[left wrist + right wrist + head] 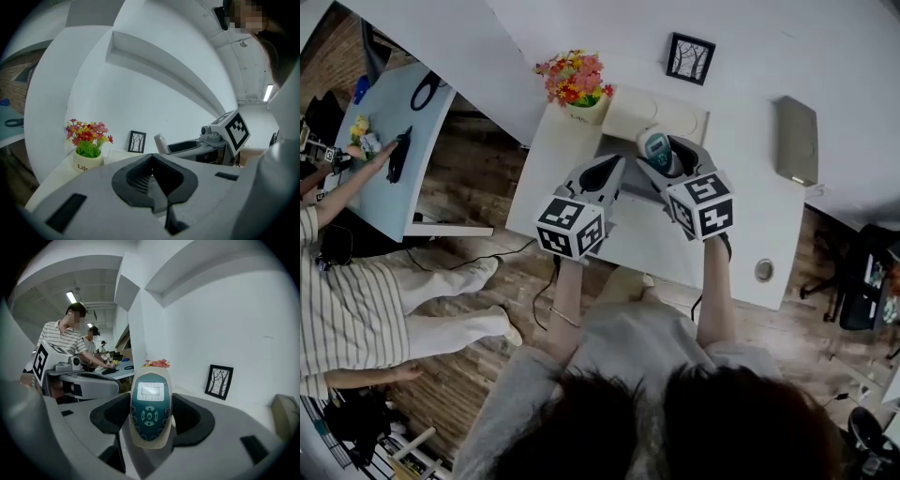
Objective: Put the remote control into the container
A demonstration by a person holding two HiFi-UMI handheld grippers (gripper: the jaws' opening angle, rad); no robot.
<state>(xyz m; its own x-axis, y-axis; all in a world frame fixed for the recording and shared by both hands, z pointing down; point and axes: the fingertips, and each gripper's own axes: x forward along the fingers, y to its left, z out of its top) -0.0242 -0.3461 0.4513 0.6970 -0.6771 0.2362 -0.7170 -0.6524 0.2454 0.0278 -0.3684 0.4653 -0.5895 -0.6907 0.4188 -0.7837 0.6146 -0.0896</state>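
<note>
Remote control (150,408) gripped upright; container (630,105) lying on the table beyond it.
The remote has a cream case and a teal face, with a small pale screen near the top and a cluster of rounded buttons below. It stands clamped between the dark fingers (192,420) of the right gripper (668,157), screen end pointing outward. In the head view its tip overlaps the near edge of the container, a shallow cream rectangular tray lying flat at the back of the white table (750,225).
</note>
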